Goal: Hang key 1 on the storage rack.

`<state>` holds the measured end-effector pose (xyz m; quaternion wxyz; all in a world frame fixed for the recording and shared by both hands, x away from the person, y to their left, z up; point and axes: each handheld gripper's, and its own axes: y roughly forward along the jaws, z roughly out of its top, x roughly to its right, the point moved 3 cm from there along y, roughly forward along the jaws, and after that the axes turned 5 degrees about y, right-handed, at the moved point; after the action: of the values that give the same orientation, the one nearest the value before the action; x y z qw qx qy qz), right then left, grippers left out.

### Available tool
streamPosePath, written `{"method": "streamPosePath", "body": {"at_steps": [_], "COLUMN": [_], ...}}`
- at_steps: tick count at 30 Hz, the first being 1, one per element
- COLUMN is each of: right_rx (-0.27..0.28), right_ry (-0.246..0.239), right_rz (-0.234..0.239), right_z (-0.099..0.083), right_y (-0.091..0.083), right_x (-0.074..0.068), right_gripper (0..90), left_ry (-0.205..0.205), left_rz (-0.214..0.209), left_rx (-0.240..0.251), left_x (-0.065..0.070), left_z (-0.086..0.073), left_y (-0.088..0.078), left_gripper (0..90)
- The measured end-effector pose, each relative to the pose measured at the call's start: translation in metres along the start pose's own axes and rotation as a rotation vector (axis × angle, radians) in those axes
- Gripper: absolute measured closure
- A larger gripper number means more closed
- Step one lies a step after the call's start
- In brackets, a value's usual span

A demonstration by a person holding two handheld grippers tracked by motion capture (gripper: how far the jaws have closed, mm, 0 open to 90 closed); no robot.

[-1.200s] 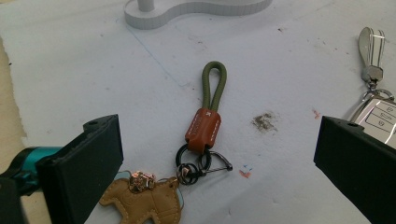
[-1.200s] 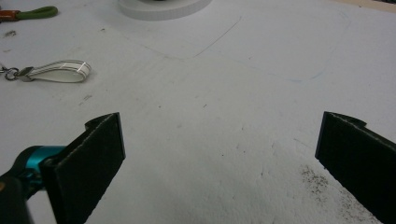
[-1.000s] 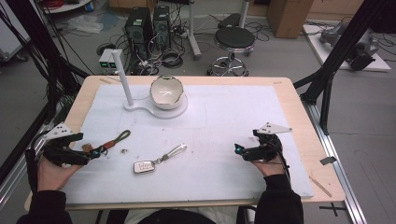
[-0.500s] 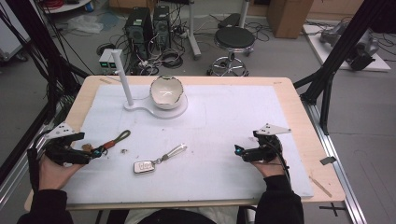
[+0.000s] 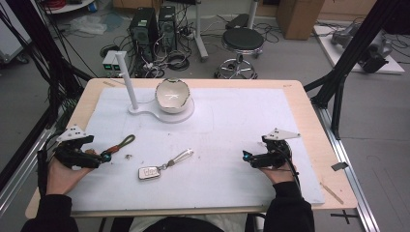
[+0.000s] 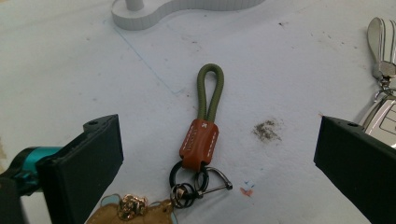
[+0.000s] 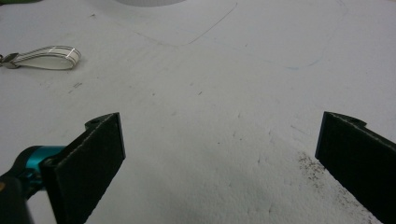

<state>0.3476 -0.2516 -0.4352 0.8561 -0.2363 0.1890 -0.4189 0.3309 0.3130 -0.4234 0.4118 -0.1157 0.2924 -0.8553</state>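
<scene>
While both pairs of jaws gape wide and empty, we see bare counter (image 7: pixel 210 140) between the right gripper's (image 7: pixel 219 163); between the left gripper's (image 6: pixel 217 163) lies the olive keychain (image 6: pixel 203 126), loop pointing straight away lengthwise.

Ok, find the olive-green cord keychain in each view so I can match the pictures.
High view: the olive-green cord keychain lies at lower left on the white mat, just ahead of the left gripper.
Left gripper view: centre of the picture, between the open jaws, loop pointing away.
Right gripper view: not in it.
Shared landmark: the white key fob strap, at far right in the left gripper view, upper left in the right gripper view.
</scene>
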Motion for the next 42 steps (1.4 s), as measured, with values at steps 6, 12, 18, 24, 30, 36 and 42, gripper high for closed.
{"method": "streamPosePath", "body": {"at_steps": [6,12,18,24,30,36,42], "right_rx": [0.005,0.001,-0.011,-0.014,-0.017,-0.026,-0.04], "right_ry": [0.0,0.002,-0.005,-0.004,-0.008,-0.01,-0.013], "right_rz": [0.0,-0.005,-0.009,-0.01,-0.003,-0.007,-0.007], "right_z": [-0.001,-0.002,-0.004,-0.004,-0.004,-0.005,-0.006], "right_y": [-0.001,-0.002,-0.001,-0.001,0.0,0.001,0.003], "right_x": [0.001,0.001,0.0,0.001,0.0,0.0,0.0], "right_gripper": [0.4,0.4,0.4,0.4,0.4,0.4,0.4], "left_ry": [0.019,0.025,0.023,0.031,0.034,0.022,0.028], "left_rz": [-0.008,-0.012,-0.026,-0.033,-0.046,-0.063,-0.083], "left_rx": [-0.023,-0.031,-0.069,-0.097,-0.122,-0.154,-0.162], "left_x": [0.002,0.0,-0.001,-0.003,-0.003,-0.006,-0.009], "left_z": [0.003,0.003,0.001,-0.001,-0.001,-0.004,-0.003], "left_y": [0.009,0.017,0.028,0.034,0.04,0.048,0.052], "left_gripper": [1.8,1.8,1.8,1.9,1.9,1.9,8.2]}}
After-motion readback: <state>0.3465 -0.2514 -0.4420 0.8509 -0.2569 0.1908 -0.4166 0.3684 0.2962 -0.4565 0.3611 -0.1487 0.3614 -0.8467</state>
